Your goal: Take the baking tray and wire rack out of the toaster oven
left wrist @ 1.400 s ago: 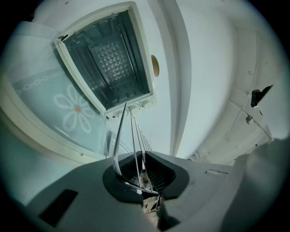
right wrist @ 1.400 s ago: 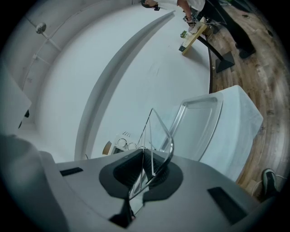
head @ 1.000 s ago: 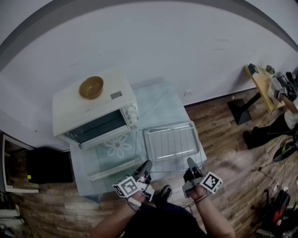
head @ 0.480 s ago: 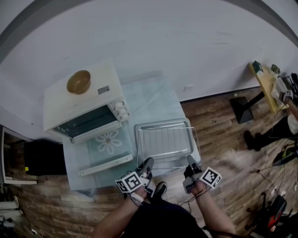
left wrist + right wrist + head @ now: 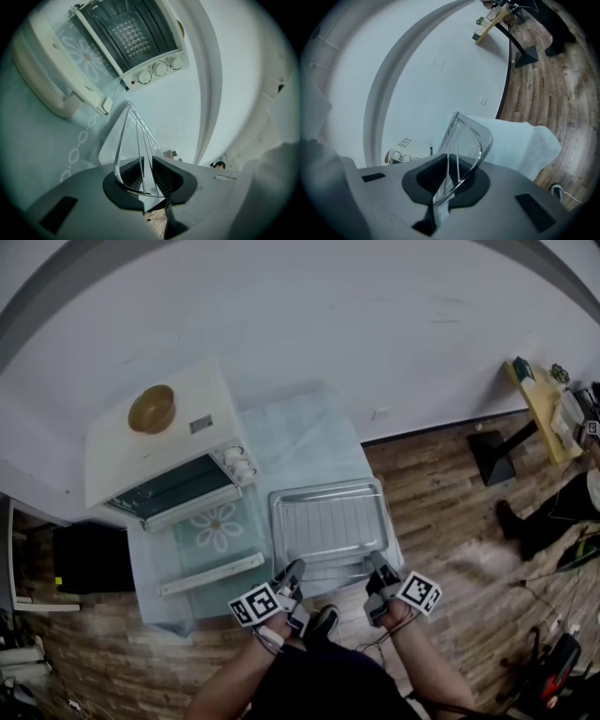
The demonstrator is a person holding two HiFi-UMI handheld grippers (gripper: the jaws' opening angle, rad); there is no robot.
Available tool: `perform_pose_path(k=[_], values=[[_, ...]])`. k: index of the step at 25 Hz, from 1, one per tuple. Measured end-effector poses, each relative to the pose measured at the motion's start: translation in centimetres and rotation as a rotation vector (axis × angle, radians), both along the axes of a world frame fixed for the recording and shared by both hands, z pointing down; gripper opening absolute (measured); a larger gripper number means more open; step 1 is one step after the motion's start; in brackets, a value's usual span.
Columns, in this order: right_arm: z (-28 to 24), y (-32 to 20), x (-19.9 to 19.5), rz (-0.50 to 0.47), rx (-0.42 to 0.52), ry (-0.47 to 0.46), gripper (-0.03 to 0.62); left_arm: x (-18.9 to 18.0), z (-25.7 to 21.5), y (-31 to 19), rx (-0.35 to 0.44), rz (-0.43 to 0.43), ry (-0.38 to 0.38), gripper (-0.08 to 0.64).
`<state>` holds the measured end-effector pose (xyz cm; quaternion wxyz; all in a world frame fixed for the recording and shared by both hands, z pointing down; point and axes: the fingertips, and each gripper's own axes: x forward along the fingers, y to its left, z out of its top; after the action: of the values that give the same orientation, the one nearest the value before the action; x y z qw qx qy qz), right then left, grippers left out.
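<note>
The wire rack (image 5: 330,521) is lying on the baking tray (image 5: 277,531), and both are resting on the tabletop (image 5: 309,442), out of the toaster oven (image 5: 187,432) and just to its right, near the front edge. A pale blue-green cloth is covering the tabletop.

The right hand-held gripper (image 5: 378,566) is clenching the near edge of the wire rack at the right corner. In the right gripper view its jaws (image 5: 449,176) are standing almost together, with the wires (image 5: 454,140) and the tray rim running between them.

The left hand-held gripper (image 5: 293,570) is sitting at the near left corner. Its jaws (image 5: 146,171) have just been opening and are standing a little apart. A wire of the rack (image 5: 136,136) and the tray rim are lying in the gap, and the pads do not seem to be pressing on them.

The oven door (image 5: 216,549) is hanging open onto the cloth. A brown bowl (image 5: 152,409) is standing on the oven's top. A wooden floor (image 5: 450,521) is showing around the tabletop.
</note>
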<state>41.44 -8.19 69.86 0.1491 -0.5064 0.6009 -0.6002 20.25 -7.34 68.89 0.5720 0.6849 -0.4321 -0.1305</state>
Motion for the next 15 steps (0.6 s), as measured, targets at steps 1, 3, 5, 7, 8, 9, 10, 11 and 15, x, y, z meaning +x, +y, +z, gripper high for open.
perform_pose_path(k=[1,3,5,7,8,9,10,11,15], values=[[0.1,0.0,0.0,0.007,-0.009,-0.005,0.017,0.0,0.2,0.3,-0.014,0.014,-0.009,0.046],[0.4,0.0,0.2,0.02,-0.019,-0.011,0.017,-0.2,0.6,1.3,-0.041,0.025,-0.002,0.093],[0.5,-0.1,0.3,0.028,-0.018,-0.015,0.017,-0.7,1.0,2.3,-0.083,-0.005,0.059,0.122],[0.7,-0.1,0.4,0.033,-0.019,-0.02,0.018,-1.3,1.3,3.3,-0.127,-0.042,0.114,0.13],[0.9,0.0,0.3,0.035,-0.022,-0.021,0.02,-1.6,1.4,3.8,-0.142,-0.053,0.13,0.13],[1.0,0.0,0.3,0.036,-0.023,-0.023,0.022,-1.7,1.5,4.1,-0.145,-0.055,0.133,0.13],[1.2,0.1,0.3,0.036,-0.021,-0.025,0.025,-1.9,1.4,4.2,-0.134,-0.049,0.125,0.126],[1.3,0.0,0.3,0.035,-0.017,-0.026,0.028,-2.1,1.3,4.2,-0.12,-0.04,0.111,0.112],[1.7,0.0,0.1,0.019,0.004,-0.002,0.042,-2.1,1.6,4.3,-0.149,-0.054,0.13,0.058]])
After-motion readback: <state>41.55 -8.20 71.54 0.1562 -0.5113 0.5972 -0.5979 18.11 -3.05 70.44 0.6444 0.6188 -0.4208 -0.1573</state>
